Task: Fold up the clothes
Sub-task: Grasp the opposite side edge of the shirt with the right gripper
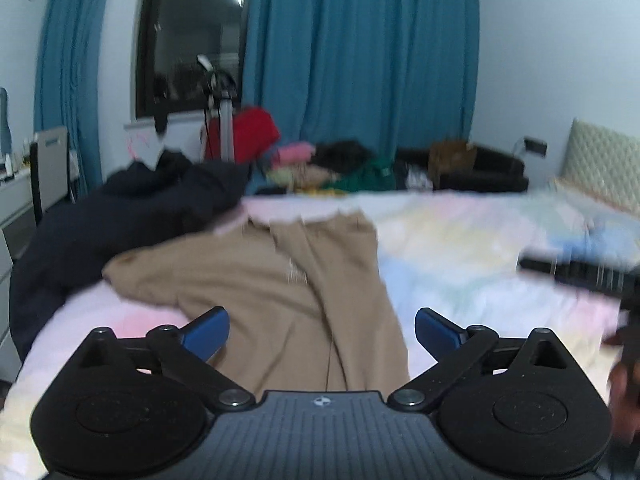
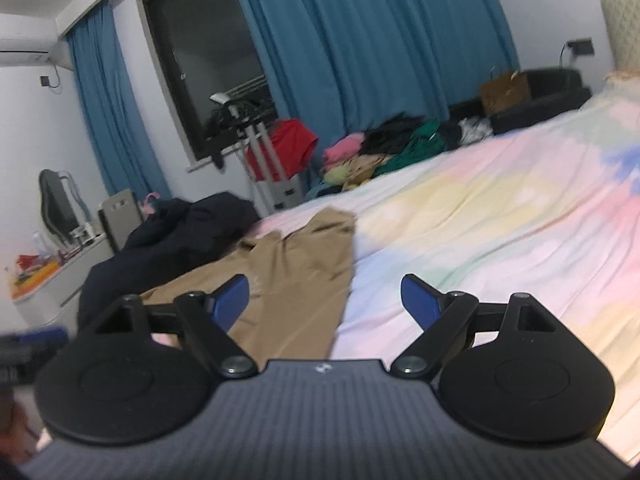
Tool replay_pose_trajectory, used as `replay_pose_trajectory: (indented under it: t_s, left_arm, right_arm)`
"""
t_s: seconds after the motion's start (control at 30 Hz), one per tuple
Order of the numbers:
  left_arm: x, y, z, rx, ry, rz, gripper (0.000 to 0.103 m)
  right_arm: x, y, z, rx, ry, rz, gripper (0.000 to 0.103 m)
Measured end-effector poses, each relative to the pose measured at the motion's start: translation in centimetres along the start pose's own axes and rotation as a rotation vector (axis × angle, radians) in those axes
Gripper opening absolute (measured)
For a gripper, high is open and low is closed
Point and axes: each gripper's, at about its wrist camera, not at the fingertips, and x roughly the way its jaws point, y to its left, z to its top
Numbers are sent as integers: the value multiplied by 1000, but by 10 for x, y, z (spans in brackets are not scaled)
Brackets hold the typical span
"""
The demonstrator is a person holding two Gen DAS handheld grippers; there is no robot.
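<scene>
Plainly both pairs of fingers stand spread wide with nothing between them. The left gripper hangs over the tan garment, which lies crumpled on the pastel bedsheet, running away from the fingertips toward the far edge of the bed, with one rumpled part trailing off past the left finger. The right gripper hangs at the garment's other side: cloth lies ahead of its left finger, bare sheet ahead of its right.

Soft, light and limp is how this cloth should handle (it looks like thin woven stuff, though the blur hides any seams). It will sag wherever it is not held, and a pinch in the middle would likely only bunch it. Better holds are probably the corners or hem nearest each pair of fingertips, one corner per gripper, so the piece can be lifted flat and laid over. A dark heap of clothing beyond the left finger lies close enough to catch a trailing edge.
</scene>
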Motion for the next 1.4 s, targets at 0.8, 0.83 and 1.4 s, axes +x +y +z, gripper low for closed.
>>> replay_pose_trajectory:
  t_s: [0.8,0.83,1.4]
  left_arm:
    - [-21,89,-24,-149,-44,158,103]
    - [-23,96,-23,-162,-46,164,103]
    - [-18,233,-66,-528,-7,195,101]
  right_arm:
    - [58,82,-3,-153,103,54,85]
    - [70,95,1,-170,115,71,85]
    - [335,348,-62,-522,281,314,83]
